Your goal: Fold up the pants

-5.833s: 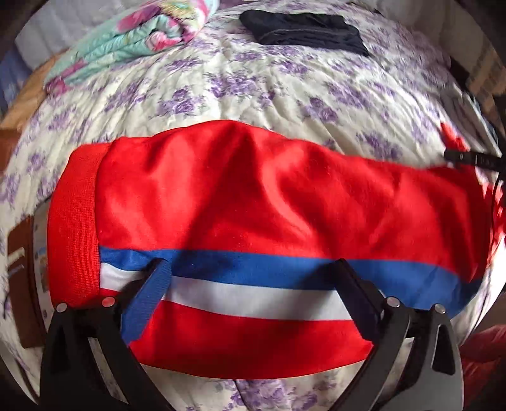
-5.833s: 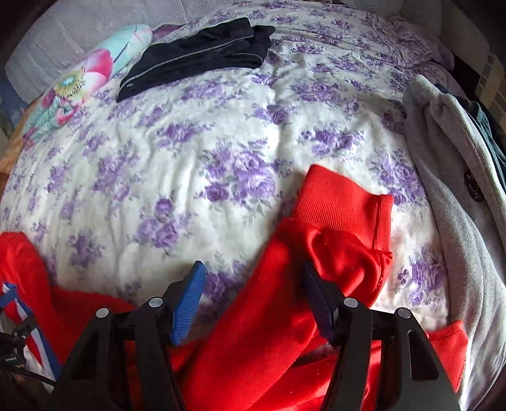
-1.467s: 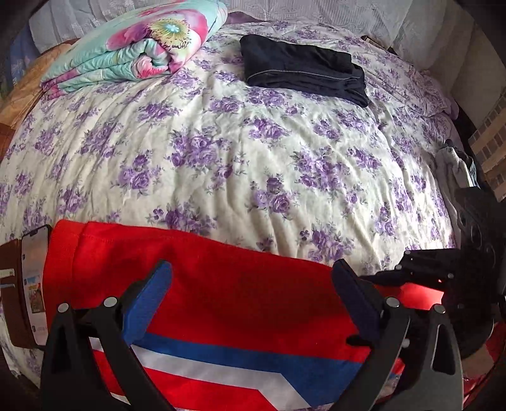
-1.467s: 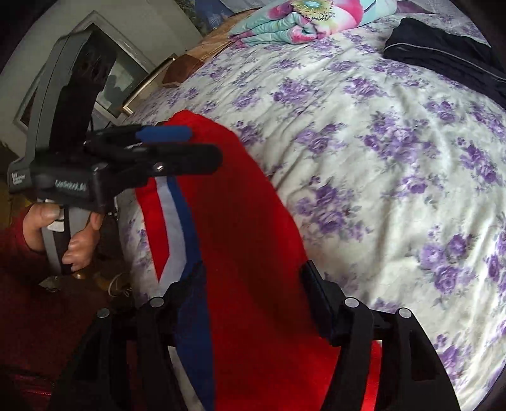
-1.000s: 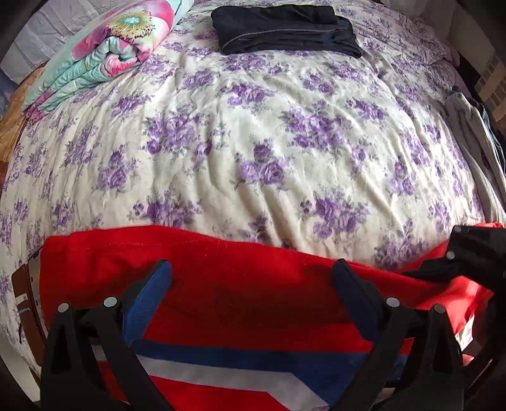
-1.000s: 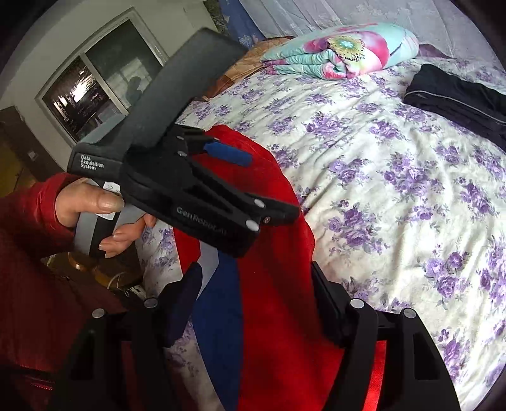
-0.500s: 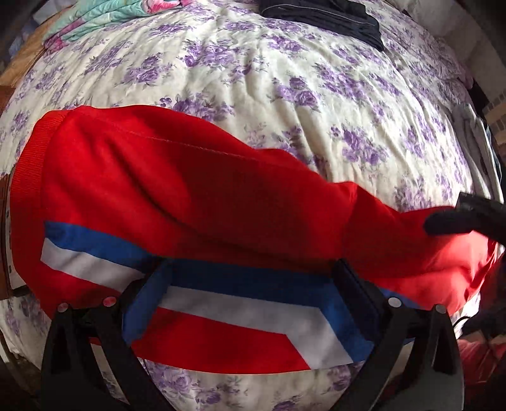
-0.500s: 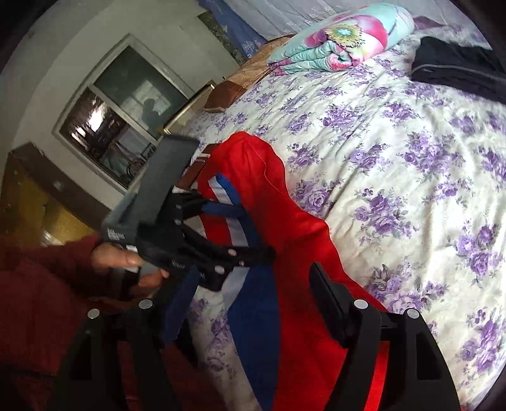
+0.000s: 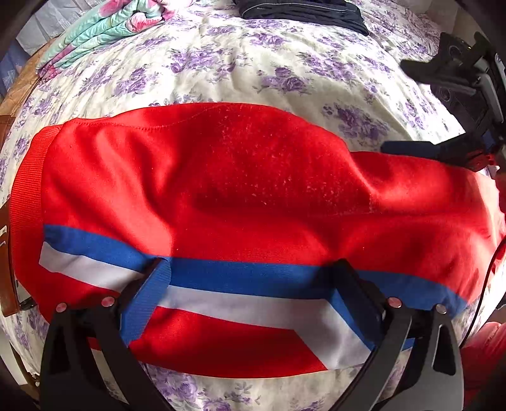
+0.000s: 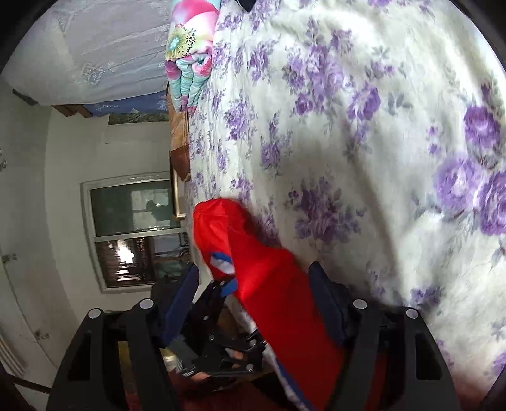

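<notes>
The red pants (image 9: 240,189), with a blue and white side stripe, lie folded in a long band across the flowered bed cover (image 9: 253,72). My left gripper (image 9: 249,284) points down over their near edge, open, its blue pads spread wide on the stripe. At the pants' right end is my right gripper (image 9: 392,107), turned on its side and open: one finger lies on the red cloth, the other hangs above the bed. In the right wrist view the red pants (image 10: 268,284) run between the right gripper (image 10: 253,294) fingers without being pinched.
A folded floral quilt (image 9: 95,28) and a dark folded garment (image 9: 300,11) lie at the far side of the bed. A brown case (image 9: 6,253) sits at the bed's left edge. A window (image 10: 132,234) and a wall are beyond the bed's side.
The red fold has been brought over and now covers more of the bed in the left wrist view. The right gripper has rolled onto its side and dropped to the pants' right end.
</notes>
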### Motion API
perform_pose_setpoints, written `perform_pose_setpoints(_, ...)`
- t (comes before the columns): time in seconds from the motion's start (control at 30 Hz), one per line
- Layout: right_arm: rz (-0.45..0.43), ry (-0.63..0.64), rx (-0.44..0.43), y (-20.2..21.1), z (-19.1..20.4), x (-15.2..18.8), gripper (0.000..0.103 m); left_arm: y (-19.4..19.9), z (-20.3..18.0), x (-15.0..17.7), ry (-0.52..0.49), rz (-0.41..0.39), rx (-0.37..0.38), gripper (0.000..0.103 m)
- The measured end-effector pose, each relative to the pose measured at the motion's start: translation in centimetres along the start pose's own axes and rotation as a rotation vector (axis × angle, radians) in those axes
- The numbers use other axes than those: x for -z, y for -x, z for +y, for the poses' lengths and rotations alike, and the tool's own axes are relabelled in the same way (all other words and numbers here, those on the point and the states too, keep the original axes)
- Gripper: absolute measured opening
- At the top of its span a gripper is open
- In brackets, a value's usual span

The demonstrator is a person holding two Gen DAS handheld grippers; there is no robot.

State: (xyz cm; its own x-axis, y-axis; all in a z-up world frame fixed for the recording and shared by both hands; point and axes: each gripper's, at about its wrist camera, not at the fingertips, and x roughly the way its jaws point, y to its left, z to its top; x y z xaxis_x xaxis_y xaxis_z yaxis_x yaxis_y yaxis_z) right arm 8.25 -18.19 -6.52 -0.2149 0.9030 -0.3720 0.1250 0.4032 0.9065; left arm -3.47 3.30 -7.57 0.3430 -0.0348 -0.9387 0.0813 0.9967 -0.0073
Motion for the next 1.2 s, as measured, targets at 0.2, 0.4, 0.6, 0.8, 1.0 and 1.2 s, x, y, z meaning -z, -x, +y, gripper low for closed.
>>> perform_pose_setpoints(0.2,0.131,-0.028,0.036,-0.6,0.6,1.1,0.074,0.0,0.0,0.3,0.003,-0.019,0.002,0.099)
perform_pose_setpoints(0.4,0.162,-0.066,-0.002,-3.7,2.1,0.8,0.084,0.1,-0.7,0.3,0.008,-0.034,-0.004,0.099)
perform_pose_setpoints(0.6,0.027,-0.211,-0.198,-6.3,1.3,-1.1,0.084,0.1,-0.8,0.1,0.004,-0.036,-0.001,0.099)
perform_pose_setpoints(0.8,0.019,-0.044,-0.029,-4.2,3.3,0.1,0.084,0.4,-0.7,0.5,-0.002,-0.049,0.005,0.099)
perform_pose_setpoints(1.0,-0.131,-0.028,0.163,-0.5,1.3,-0.8,0.044,0.4,-0.7,0.8,-0.005,-0.066,0.008,0.099)
perform_pose_setpoints(1.2,0.065,0.256,0.350,-4.9,4.3,3.7,0.035,0.2,-0.2,0.4,-0.017,-0.068,0.016,0.099)
